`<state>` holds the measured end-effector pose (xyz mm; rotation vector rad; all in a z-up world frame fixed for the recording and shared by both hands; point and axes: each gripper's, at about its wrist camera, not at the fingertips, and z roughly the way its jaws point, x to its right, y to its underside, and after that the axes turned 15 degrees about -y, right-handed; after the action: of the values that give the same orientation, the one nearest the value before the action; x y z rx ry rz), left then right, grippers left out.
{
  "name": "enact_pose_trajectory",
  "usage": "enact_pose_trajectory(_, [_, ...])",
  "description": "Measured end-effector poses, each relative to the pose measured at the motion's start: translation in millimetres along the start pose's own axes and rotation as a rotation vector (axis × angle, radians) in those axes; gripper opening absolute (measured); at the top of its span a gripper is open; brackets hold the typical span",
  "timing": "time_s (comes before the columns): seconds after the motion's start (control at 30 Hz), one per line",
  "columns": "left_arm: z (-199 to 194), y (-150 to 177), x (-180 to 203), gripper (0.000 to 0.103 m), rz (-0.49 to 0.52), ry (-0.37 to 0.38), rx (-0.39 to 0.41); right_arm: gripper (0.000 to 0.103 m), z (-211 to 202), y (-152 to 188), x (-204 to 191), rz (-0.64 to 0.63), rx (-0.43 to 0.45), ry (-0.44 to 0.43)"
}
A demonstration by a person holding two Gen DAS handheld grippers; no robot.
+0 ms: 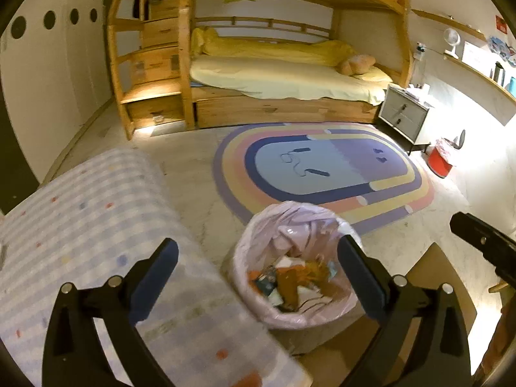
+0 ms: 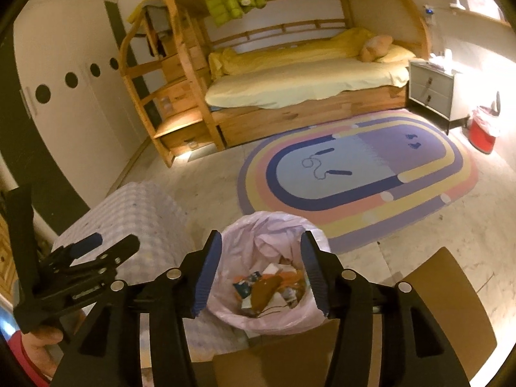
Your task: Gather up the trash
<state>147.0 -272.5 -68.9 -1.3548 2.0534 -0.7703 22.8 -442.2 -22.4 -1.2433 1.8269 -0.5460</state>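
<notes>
- Below, in the left wrist view, the left gripper point(image 1: 258, 266) hangs with jaws spread wide and empty; the lined trash bin point(image 1: 292, 261) sits between and beyond its fingers.
- From the right wrist, the right gripper point(image 2: 259, 272) is parted, holding nothing, framing the same trash bin point(image 2: 267, 277) just ahead.

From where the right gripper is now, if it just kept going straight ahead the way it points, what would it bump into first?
Most likely the pink-lined trash bin. The right gripper, open and empty, points down at the bin's open mouth, so it would probably reach the bag's rim or the scraps inside. Depth is hard to judge here.
</notes>
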Motion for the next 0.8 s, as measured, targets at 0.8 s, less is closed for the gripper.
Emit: enact_pose_trajectory(0.8, [-177, 78, -175, 0.096, -0.177, -0.352, -0.049, 0.094, -59, 44, -211, -0.338, -0.084, -0.294])
